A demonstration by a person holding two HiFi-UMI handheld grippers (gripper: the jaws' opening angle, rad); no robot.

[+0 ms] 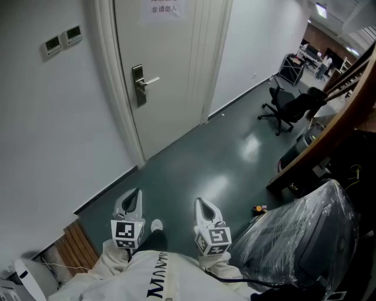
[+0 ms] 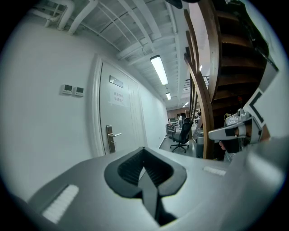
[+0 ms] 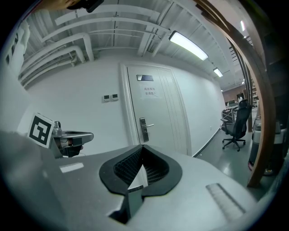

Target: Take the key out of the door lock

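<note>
The white door stands closed a few steps ahead, with a metal lock plate and a lever handle on its left side. The lock shows small in the left gripper view, and the lock in the right gripper view; a key is too small to make out. My left gripper and right gripper are held close to the body, side by side, pointing toward the door. Both are shut and empty: left gripper, right gripper.
Two wall controllers sit left of the door, and a paper notice is on it. An office chair stands at the right. A wooden stair rail and a plastic-wrapped bundle are close on my right.
</note>
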